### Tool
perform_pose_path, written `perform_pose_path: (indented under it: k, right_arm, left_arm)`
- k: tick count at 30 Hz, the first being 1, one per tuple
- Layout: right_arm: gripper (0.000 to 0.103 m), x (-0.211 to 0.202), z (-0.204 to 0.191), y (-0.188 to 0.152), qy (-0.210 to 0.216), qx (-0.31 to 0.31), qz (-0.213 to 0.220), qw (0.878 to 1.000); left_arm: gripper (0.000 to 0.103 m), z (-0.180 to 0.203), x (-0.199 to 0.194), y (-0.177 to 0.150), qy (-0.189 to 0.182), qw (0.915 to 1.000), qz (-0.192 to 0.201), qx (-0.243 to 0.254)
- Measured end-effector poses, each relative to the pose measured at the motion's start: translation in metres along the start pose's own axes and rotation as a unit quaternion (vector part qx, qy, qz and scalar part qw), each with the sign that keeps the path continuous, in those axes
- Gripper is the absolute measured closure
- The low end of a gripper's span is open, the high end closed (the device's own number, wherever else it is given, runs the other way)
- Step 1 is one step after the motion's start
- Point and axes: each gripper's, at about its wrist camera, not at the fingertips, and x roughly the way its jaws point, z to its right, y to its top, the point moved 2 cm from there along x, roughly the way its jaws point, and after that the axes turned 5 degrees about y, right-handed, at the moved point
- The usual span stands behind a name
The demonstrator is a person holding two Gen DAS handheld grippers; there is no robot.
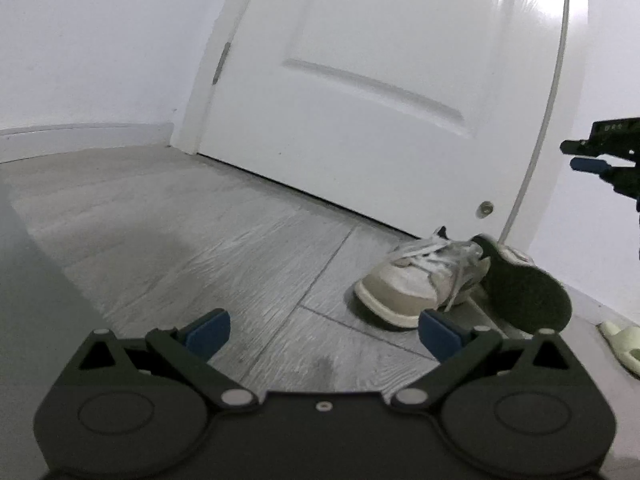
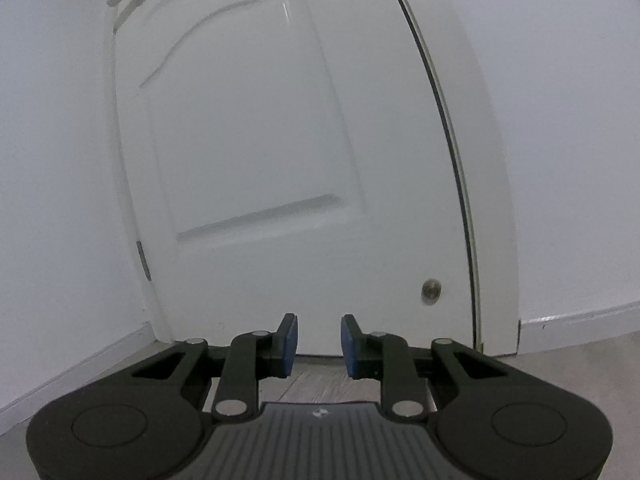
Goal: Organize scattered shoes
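A white lace-up sneaker [image 1: 412, 280] stands on the grey wood-look floor [image 1: 200, 232] near the door, toe toward me. Its partner [image 1: 524, 284] lies tipped on its side against it, dark sole showing. My left gripper [image 1: 324, 334] is open wide just in front of the pair, with nothing between its blue pads. My right gripper [image 1: 576, 155] hangs in the air at the right edge, well above the shoes. In the right wrist view that gripper [image 2: 319, 342] faces the door; its pads stand a small gap apart with nothing between them. No shoe shows in that view.
A shut white door [image 1: 380, 80] with a small round metal stop [image 1: 486, 209] fills the background. A pale green slipper [image 1: 624, 340] lies at the far right by the wall. A grey flat surface [image 1: 24, 280] rises at the left edge. White baseboard [image 2: 580, 324] lines the walls.
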Motion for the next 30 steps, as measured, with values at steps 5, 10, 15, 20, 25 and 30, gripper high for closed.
perform_pose_path:
  k: [5, 10, 15, 20, 25, 30]
  right_arm:
    - [0.071, -0.034, -0.009, 0.02, -0.018, 0.014, 0.018, 1.0]
    - [0.035, -0.073, -0.007, 0.043, -0.057, 0.017, 0.017, 0.998]
    - [0.009, -0.115, 0.002, 0.053, -0.106, 0.041, 0.001, 0.994]
    - [0.0, -0.138, 0.008, 0.057, -0.175, 0.018, -0.054, 0.983]
    - [0.0, -0.113, 0.043, 0.051, -0.145, 0.059, -0.12, 0.98]
    - [0.001, -0.033, 0.079, 0.041, -0.146, 0.111, -0.212, 0.96]
  left_arm:
    - [0.001, -0.002, -0.004, 0.003, -0.008, 1.0, -0.001, -0.002]
    - [0.001, 0.007, -0.014, 0.011, -0.038, 0.9992, 0.005, 0.002]
    - [0.001, 0.027, -0.021, 0.016, -0.073, 0.997, 0.024, 0.013]
    - [0.001, 0.045, -0.026, 0.025, -0.117, 0.9925, 0.036, -0.01]
    - [0.001, 0.038, -0.027, 0.029, -0.117, 0.9912, 0.038, -0.049]
    - [0.001, 0.049, -0.008, 0.022, -0.031, 0.9988, -0.015, 0.035]
